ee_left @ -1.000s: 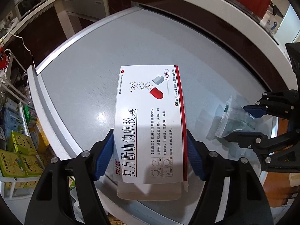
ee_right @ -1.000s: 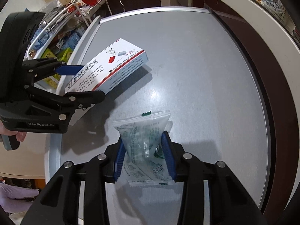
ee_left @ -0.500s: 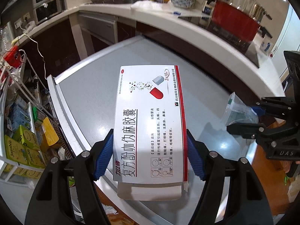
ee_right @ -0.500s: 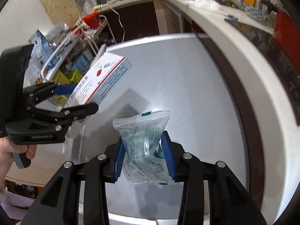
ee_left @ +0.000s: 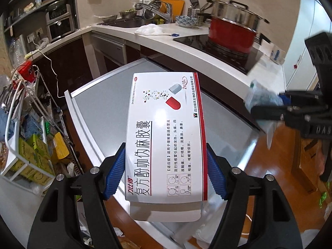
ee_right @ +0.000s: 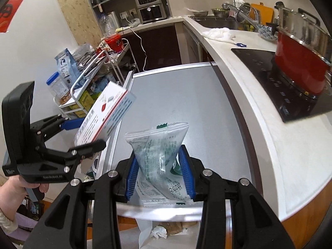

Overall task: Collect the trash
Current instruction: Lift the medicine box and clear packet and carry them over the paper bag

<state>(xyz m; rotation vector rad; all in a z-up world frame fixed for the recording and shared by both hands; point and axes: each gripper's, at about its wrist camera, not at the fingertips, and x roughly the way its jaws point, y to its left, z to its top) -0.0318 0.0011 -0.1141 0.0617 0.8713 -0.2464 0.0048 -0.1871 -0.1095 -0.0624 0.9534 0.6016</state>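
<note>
My left gripper (ee_left: pixel 166 175) is shut on a white medicine box (ee_left: pixel 164 137) with red edge and a capsule picture, held in the air above the grey table (ee_left: pixel 97 108). It also shows in the right wrist view (ee_right: pixel 103 116), at the left. My right gripper (ee_right: pixel 159 172) is shut on a clear plastic packet (ee_right: pixel 159 153) with green print, lifted off the table (ee_right: pixel 186 95). In the left wrist view that packet (ee_left: pixel 261 99) is at the right, in the right gripper (ee_left: pixel 276 108).
A bin bag with crumpled trash (ee_right: pixel 164 230) lies below the table's near edge. A wire rack of boxes (ee_left: pixel 31 149) stands left of the table. A white counter (ee_right: pixel 259 108) with a red pot (ee_right: pixel 300 70) and hob runs along the right.
Both grippers have lifted up and back from the table with their items; the view now takes in the kitchen and the table's near edge.
</note>
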